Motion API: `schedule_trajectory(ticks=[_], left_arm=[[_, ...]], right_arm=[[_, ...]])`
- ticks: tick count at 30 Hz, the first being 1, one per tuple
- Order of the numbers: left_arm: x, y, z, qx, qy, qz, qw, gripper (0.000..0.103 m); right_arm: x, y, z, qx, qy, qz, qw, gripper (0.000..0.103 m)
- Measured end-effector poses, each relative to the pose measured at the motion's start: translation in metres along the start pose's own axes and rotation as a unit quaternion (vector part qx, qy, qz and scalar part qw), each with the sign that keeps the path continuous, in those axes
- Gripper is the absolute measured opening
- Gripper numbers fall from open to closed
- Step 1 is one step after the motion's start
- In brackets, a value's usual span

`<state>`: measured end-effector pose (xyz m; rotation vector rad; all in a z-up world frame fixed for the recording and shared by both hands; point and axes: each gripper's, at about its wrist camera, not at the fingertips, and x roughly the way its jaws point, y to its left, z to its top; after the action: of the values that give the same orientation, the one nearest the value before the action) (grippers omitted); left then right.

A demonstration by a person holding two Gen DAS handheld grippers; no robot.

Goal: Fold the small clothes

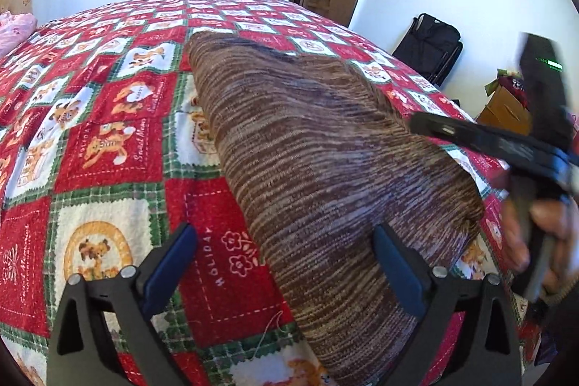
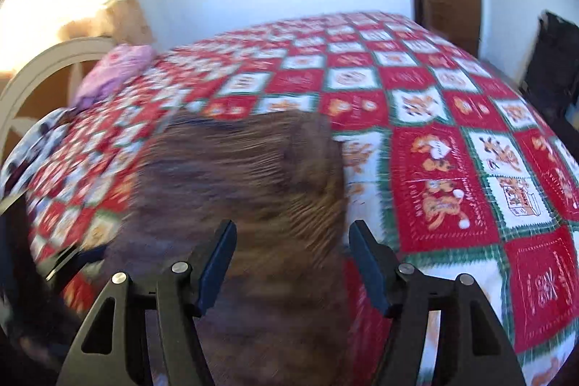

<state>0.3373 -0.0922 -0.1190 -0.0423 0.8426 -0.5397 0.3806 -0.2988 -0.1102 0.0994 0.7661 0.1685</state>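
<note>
Lying under both grippers, the brown striped sweater (image 1: pixel 325 147) rests folded; left gripper (image 1: pixel 286 263) wide, right gripper (image 2: pixel 291 263) apart, both holding nothing.

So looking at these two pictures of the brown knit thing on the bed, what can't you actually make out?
- Brown garment: what kind it is; it lies bunched. Its near end runs off the bottom edge of the left view.
- The garment's knit in the right view: smeared by motion blur.
- Right gripper in the left view: blurred and cut by the right edge.
- Pink cloth by the bedhead: too small and blurred to identify.
</note>
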Motion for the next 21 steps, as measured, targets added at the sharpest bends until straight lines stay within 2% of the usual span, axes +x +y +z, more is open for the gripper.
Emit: schedule_trajectory(ticks=[3,5,7,9,13,16,18,21], left_arm=[[0.001,-0.002,0.000,0.004,0.002,0.005,1.0000,0.100],[0.002,-0.003,0.000,0.006,0.002,0.008,1.0000,0.100],[0.003,-0.003,0.000,0.007,0.003,0.010,0.9999,0.100],[0.003,-0.004,0.000,0.010,0.004,0.013,0.9999,0.100],[0.005,-0.006,0.000,0.017,0.008,0.021,0.9996,0.102],[0.006,-0.007,0.000,0.020,0.013,0.024,0.9994,0.103],[0.005,-0.007,0.000,0.022,0.013,0.025,0.9994,0.103],[0.004,-0.006,0.001,0.017,0.010,0.019,0.9996,0.103]], right_arm=[[-0.015,0.019,-0.016,-0.037,0.003,0.012,0.999,0.066],[-0.014,0.027,-0.032,-0.061,0.027,0.013,0.998,0.066],[-0.007,0.025,-0.049,-0.074,0.057,-0.014,0.996,0.066],[-0.010,0.022,-0.062,-0.094,0.052,-0.031,0.994,0.066],[-0.019,0.019,-0.070,-0.097,0.063,-0.035,0.993,0.066],[-0.023,0.015,-0.067,-0.101,0.072,-0.020,0.992,0.066],[-0.031,0.006,-0.058,-0.084,0.063,0.009,0.994,0.066],[-0.042,-0.019,-0.031,-0.036,0.009,0.033,0.999,0.066]])
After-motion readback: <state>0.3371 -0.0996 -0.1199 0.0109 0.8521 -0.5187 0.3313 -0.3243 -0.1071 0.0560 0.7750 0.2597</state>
